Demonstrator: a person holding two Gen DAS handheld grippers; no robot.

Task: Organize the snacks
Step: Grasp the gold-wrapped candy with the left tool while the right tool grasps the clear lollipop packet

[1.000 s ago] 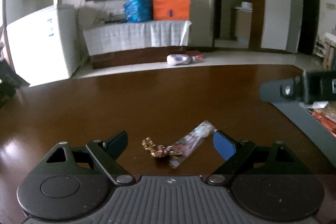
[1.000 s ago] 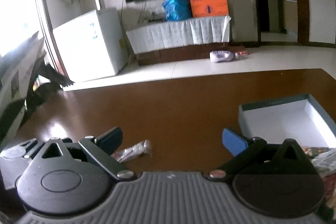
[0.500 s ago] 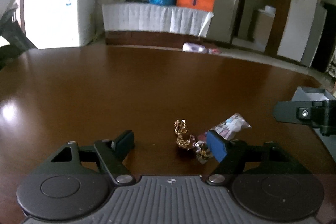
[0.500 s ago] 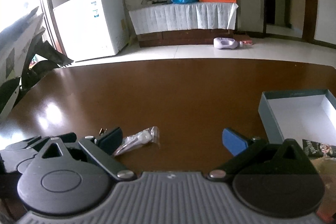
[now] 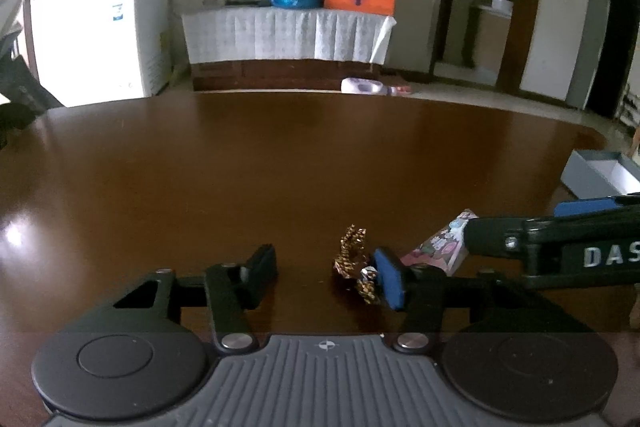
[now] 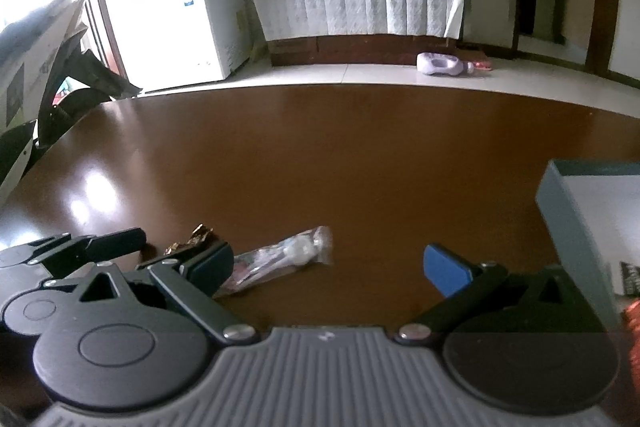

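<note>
Brown polished wood makes up the bench (image 5: 280, 163), and two snacks lie on it near its front edge. A gold-foil candy (image 5: 352, 255) sits between the fingers of the left tool (image 5: 326, 273), whose jaws are closing; the blue pad of its right finger is just beside the candy's lower twist, while the left finger stands well apart from it, so nothing is pinched. Just to the right of the candy lies a clear packet with a pink print (image 5: 444, 243), tilted, its far end pointing away to the right.

From the right wrist view the same packet (image 6: 280, 257) lies between the fingers of the right tool (image 6: 336, 267), close to the left finger and partly hidden behind it; the jaws stand wide and do not press on it. A grey box (image 6: 568, 223) with a white inside sits on the bench to the right, open at the top.
</note>
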